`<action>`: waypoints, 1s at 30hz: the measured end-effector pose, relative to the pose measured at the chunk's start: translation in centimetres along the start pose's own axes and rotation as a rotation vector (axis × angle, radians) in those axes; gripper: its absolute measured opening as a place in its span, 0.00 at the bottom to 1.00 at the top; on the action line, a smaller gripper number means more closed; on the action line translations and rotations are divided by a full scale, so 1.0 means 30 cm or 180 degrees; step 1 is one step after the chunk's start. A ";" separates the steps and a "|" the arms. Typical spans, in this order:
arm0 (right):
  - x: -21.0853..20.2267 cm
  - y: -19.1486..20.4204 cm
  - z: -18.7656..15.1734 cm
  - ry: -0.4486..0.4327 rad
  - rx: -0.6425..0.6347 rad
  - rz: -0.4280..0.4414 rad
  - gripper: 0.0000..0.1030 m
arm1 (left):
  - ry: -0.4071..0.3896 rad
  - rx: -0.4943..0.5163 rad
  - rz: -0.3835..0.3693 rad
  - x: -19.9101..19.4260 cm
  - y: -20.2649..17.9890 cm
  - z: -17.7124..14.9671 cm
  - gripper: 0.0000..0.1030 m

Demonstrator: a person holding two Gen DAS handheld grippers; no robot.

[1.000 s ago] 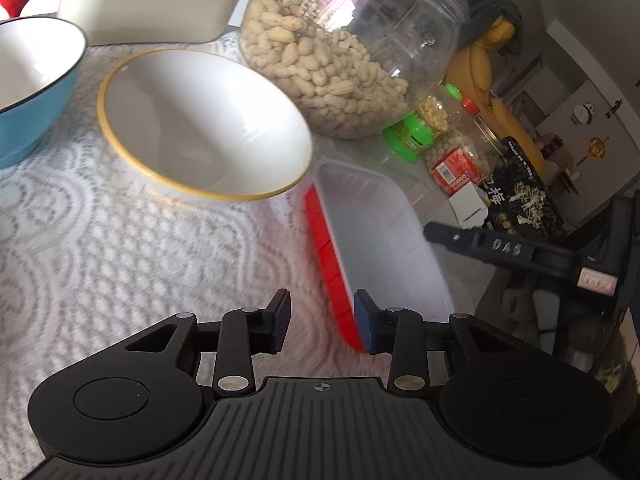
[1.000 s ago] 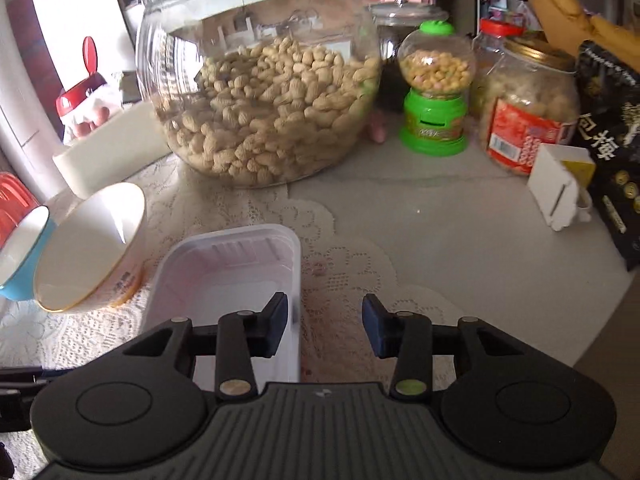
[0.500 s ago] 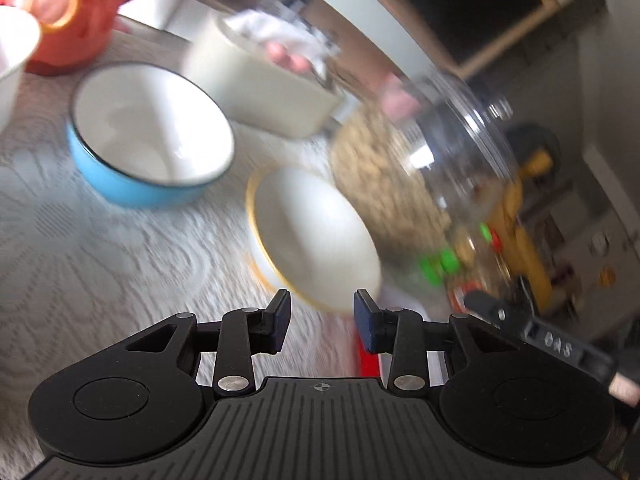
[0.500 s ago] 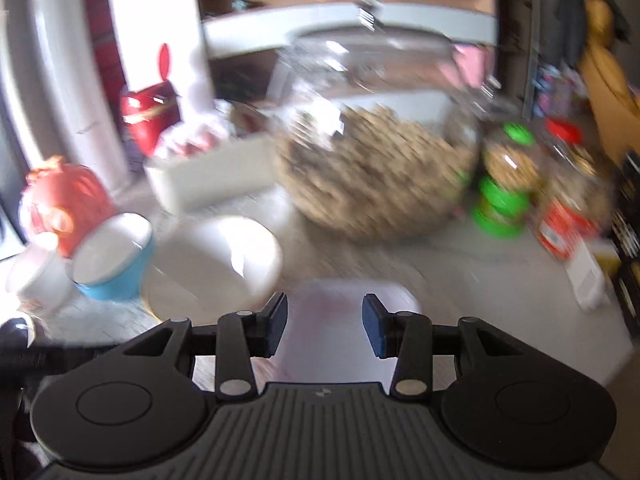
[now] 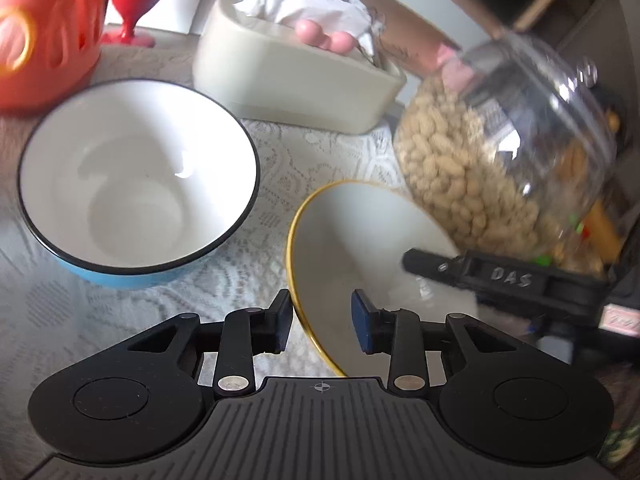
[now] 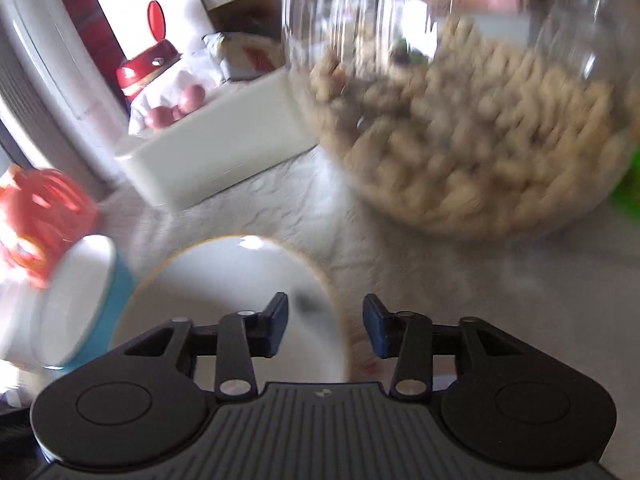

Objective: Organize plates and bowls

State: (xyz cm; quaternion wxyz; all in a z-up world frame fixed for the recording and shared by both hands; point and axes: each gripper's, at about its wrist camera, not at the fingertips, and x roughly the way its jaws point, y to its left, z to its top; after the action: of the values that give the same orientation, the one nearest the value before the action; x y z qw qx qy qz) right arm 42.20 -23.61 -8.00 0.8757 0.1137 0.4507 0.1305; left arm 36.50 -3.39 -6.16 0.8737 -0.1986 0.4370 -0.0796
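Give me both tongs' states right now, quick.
Left tongs: open, straddling the rim of the yellow-rimmed bowl, not clamped.
Right tongs: open, holding nothing, over the same bowl's far rim.

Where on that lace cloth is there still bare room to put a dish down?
Bare lace shows between the blue bowl, the yellow-rimmed bowl and the white box, and in front of the blue bowl. It is crowded around the peanut jar, which the yellow-rimmed bowl nearly touches.

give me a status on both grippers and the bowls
Left gripper open, jaws astride yellow-rimmed bowl rim. Right gripper open over the same bowl, holding nothing. Blue bowl alongside, peanut jar close behind.
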 end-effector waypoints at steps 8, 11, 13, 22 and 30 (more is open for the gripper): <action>-0.160 0.101 -0.152 0.0116 -0.0242 0.0280 0.40 | 0.0259 0.0087 -0.0031 -0.203 0.098 -0.111 0.35; -0.186 0.133 -0.226 0.0246 -0.0229 0.0441 0.40 | 0.0321 0.0154 0.0005 -0.291 0.157 -0.192 0.35; -0.192 0.160 -0.284 0.0358 -0.0269 0.0569 0.40 | 0.0357 0.0162 -0.0014 -0.329 0.203 -0.237 0.34; -0.188 0.260 -0.367 0.0302 -0.0629 0.0538 0.43 | 0.0150 -0.0026 -0.0167 -0.416 0.291 -0.226 0.34; -0.160 0.268 -0.385 0.0440 -0.0303 0.0598 0.48 | 0.0184 0.0162 0.0022 -0.380 0.264 -0.219 0.36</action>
State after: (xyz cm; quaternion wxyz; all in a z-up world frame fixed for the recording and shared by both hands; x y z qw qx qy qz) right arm 29.06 -16.71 -8.37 0.8309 0.1044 0.4906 0.2407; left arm 24.09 5.54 -4.65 0.8657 -0.1725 0.4606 -0.0934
